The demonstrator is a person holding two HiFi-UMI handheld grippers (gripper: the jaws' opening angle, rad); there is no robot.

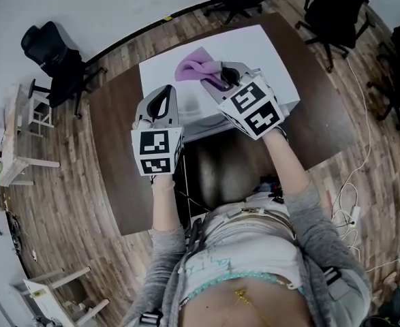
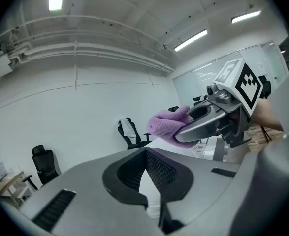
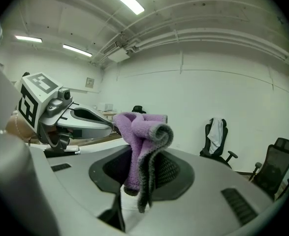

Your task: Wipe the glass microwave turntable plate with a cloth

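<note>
Overhead, the right tongs (image 1: pixel 217 80) are clenched on a bunched purple cloth (image 1: pixel 194 67), held over the far left part of a white microwave (image 1: pixel 261 46) and hiding part of its top. The left tongs (image 1: pixel 166 88), just to the left and nearer, are pressed together on nothing. A dark brown tabletop (image 1: pixel 114 114) carries the microwave. Black office chairs (image 1: pixel 56 60) stand around on the wood-plank floor (image 1: pixel 70 182).

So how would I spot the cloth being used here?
Find the brown desk with the white box-shaped appliance on it. Over that box, the right gripper pinches the cloth. It is a fluffy lilac bundle, the only soft, coloured thing among the grey tools and white surfaces.
</note>
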